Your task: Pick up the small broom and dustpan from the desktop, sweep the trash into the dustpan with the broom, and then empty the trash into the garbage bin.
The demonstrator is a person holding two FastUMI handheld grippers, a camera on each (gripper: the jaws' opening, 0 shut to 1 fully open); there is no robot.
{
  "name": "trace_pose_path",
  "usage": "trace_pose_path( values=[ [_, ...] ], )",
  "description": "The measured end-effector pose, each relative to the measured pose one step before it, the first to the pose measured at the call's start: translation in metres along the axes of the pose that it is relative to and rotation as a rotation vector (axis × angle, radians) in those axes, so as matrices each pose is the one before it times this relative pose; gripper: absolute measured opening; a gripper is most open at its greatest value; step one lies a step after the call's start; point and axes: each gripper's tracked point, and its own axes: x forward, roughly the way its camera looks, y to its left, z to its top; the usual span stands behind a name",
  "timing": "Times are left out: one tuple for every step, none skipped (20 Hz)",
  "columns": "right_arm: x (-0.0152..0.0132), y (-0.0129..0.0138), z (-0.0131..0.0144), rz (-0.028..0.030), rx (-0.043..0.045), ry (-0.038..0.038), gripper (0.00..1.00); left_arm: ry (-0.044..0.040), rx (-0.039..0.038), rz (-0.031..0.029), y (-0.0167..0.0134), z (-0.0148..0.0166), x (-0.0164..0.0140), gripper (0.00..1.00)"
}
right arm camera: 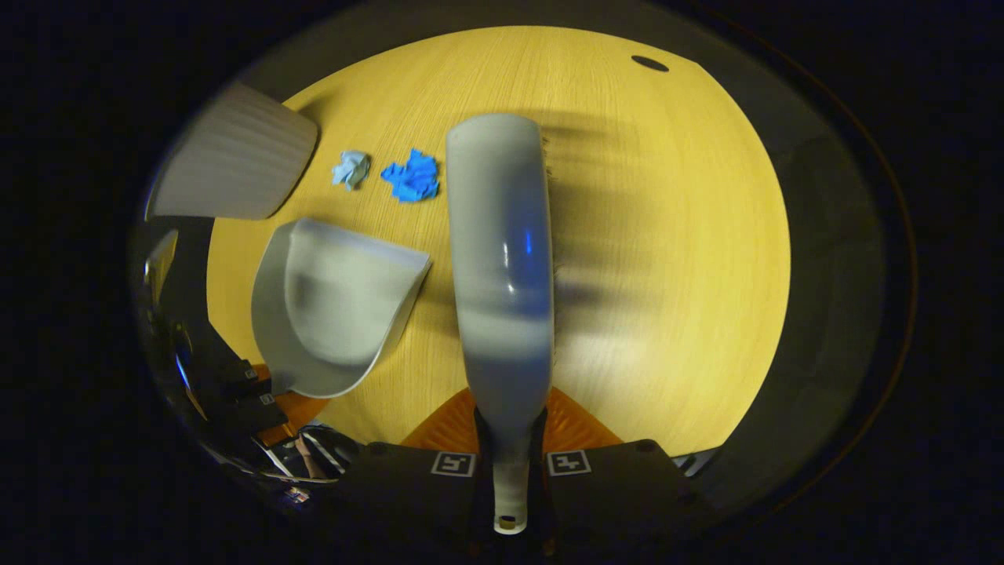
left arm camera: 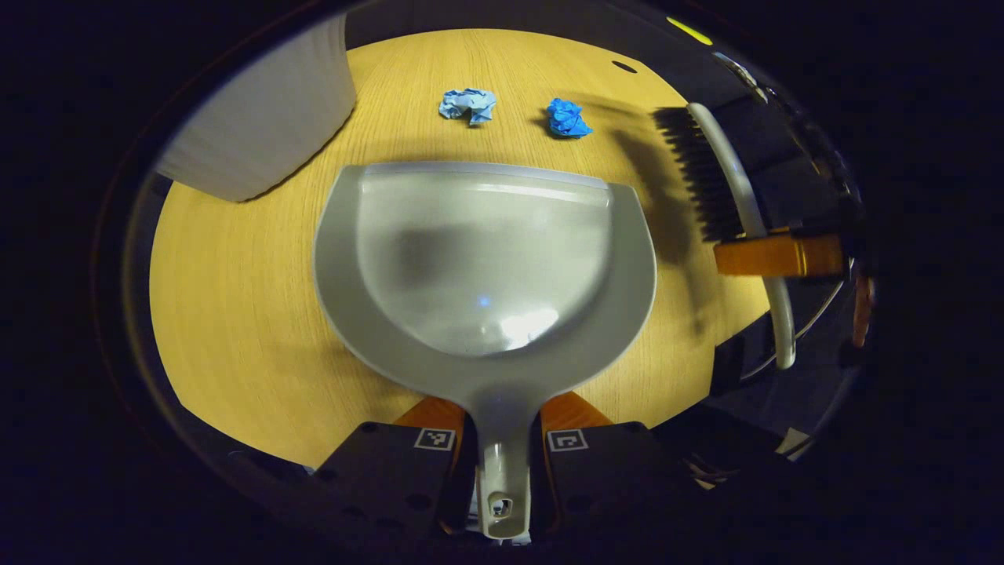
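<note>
On the desk [left arm camera: 235, 314], left jaws clamp the empty dustpan [left arm camera: 486, 259]; right jaws clamp the broom [right arm camera: 502, 259].

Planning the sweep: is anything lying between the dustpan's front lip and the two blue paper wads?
No, just bare desktop between the dustpan and both wads, seen in the left gripper view.

The right hand-held gripper [right arm camera: 510, 439] clamps the grey broom [right arm camera: 502, 267] by its handle above the wooden table [right arm camera: 667, 235]; to its left sit a grey dustpan [right arm camera: 333, 314], two crumpled blue paper scraps [right arm camera: 412, 176] and a white bin [right arm camera: 231, 153].
</note>
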Motion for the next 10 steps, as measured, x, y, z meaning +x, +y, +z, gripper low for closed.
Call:
trace_pose_path(
  values=[
    [-0.00532, -0.00852, 0.02449, -0.03488, -0.04406, -0.03037, 0.18, 0.00366, 0.00989, 0.00476, 0.00416, -0.00323, -0.00226, 0.27],
    [-0.00668, -0.01046, 0.02752, -0.03853, -0.05365, -0.03857, 0.18, -0.00067, 0.01743, 0.00988, 0.00466, -0.00140, -0.00200, 0.27],
    [-0.00231, -0.01271, 0.03012, -0.04797, -0.06615, -0.04737, 0.19, 0.00069, 0.02801, 0.01747, 0.00617, -0.00200, -0.00095, 0.26],
    [0.00123, -0.01218, 0.03269, -0.05427, -0.08160, -0.05707, 0.19, -0.00233, 0.02530, 0.02578, 0.00786, -0.00013, 0.00094, 0.26],
    [0.00411, -0.01340, 0.02630, -0.05927, -0.09992, -0.03500, 0.18, -0.00047, 0.02004, 0.02108, 0.00623, -0.00081, 0.00143, 0.26],
    [0.00360, -0.00662, 0.01782, -0.02571, -0.08800, -0.01066, 0.18, 0.00596, 0.00257, 0.00660, 0.00355, 0.00018, 0.00194, 0.26],
    [0.00505, 0.00790, 0.00840, 0.01870, -0.04980, 0.01515, 0.18, 0.00876, -0.01216, -0.01312, -0.00111, -0.00202, 0.00186, 0.26],
    [0.01272, 0.01353, 0.00440, 0.02992, -0.03296, 0.02323, 0.18, 0.01100, -0.00880, -0.01921, -0.00242, -0.00095, 0.00088, 0.27],
    [0.00804, 0.01032, 0.00422, 0.02613, -0.02810, 0.02078, 0.18, 0.00552, -0.00298, -0.00547, 0.00038, -0.00142, 0.00104, 0.26],
    [0.00629, 0.00415, 0.00067, -0.00079, -0.04311, 0.02631, 0.18, 0.00986, 0.00223, 0.01168, 0.00233, -0.00099, 0.00081, 0.27]
  ],
)
